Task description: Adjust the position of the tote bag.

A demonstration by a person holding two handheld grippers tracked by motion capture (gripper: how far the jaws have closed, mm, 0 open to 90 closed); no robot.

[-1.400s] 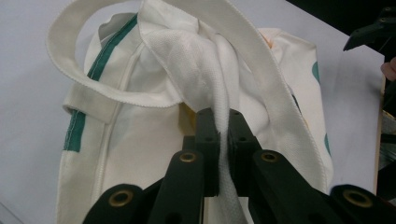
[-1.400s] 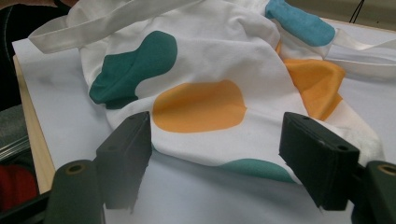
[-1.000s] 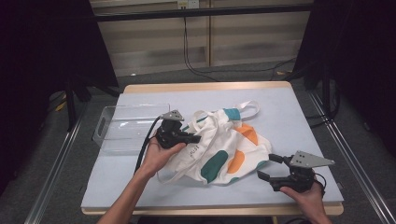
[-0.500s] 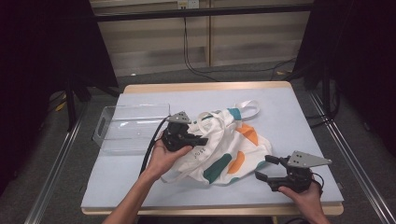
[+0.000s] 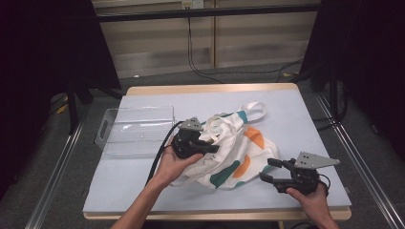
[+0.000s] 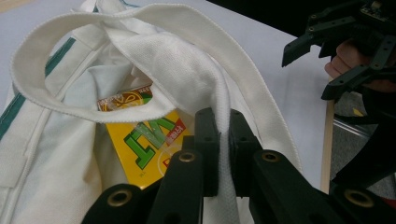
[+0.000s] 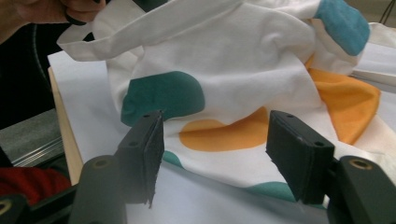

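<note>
The bag (image 5: pixel 229 150) lies crumpled near the middle of the table (image 5: pixel 143 191), white cloth with teal and orange patches. The left gripper (image 5: pixel 203 147) has its jaws clamped on a white strap (image 6: pixel 224 116) at the bag's mouth, holding that edge up. Through the mouth, the left gripper view shows a yellow box (image 6: pixel 144 149) inside the bag, partly covered by cloth.

The right gripper (image 5: pixel 271 171) sits at the table's near right edge, just beside the bag's lower corner. Its jaws stand apart and have just been closing; nothing is between them. In the right gripper view the cloth lies beyond the jaws, untouched. A clear tray (image 5: pixel 136 131) stands to the left of the bag.

Likely step: opening the bag to reach the box.

Risks from here:
- The strap is thin and gripped at one point only. A hard pull may lift the whole bag instead of opening the mouth.
- If the right jaws finish closing before they reach the cloth, they will close on nothing.
- If the bag tilts while raised, the box may slide deeper inside or drop out.
- Loose folds could cover the box and block access.
- The bag's lower corner is near the table edge and may be dragged off.
</note>
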